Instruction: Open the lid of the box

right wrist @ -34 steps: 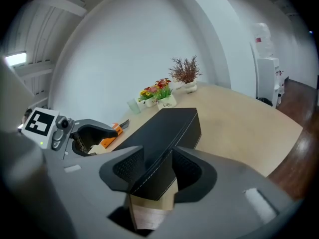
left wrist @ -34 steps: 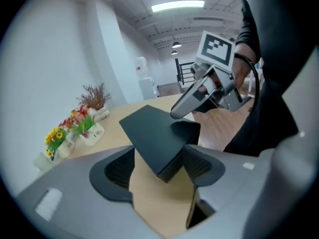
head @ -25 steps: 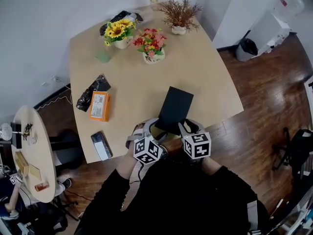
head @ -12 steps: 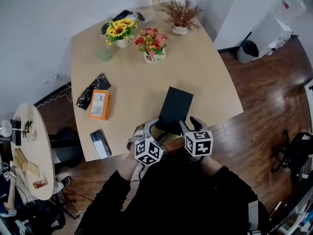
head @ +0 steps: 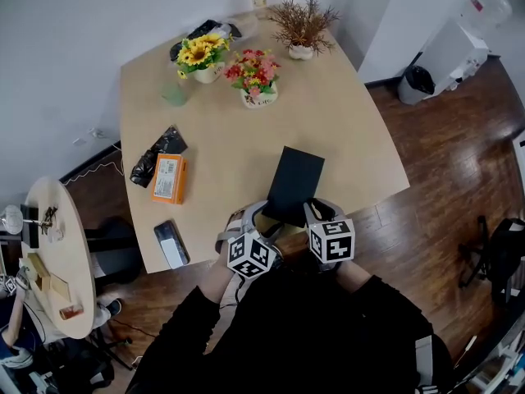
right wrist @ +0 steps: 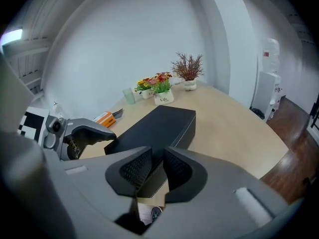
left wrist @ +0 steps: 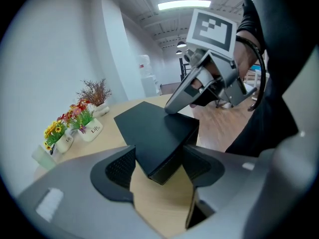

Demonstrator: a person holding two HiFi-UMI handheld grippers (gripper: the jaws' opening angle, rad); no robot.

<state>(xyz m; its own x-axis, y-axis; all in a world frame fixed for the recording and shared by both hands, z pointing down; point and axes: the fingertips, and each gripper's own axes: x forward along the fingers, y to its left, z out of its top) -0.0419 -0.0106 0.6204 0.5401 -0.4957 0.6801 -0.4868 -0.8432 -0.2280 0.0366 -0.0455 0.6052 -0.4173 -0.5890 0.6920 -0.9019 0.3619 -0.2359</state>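
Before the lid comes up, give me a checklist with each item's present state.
1. Left tool steadying the black box: ok; its pads meet the two sides of the near corner.
2. Right tool gripping the lid: cannot tell; its jaws have just been closing, with the box's near edge between them.
3. Lid shut and flat: ok.
4. Box fully on the table: cannot tell; its near end lies at the edge.
5. Nearest flower pot and orange packet apart from the box: ok.

- My left gripper point(left wrist: 157, 166), at 7 o'clock of the box point(left wrist: 149, 128), points down toward 12 o'clock, its jaws clamped on the near corner.
- My right gripper point(right wrist: 152, 168), at 5 o'clock, has just been closing its jaws, with the box edge pinched between them.
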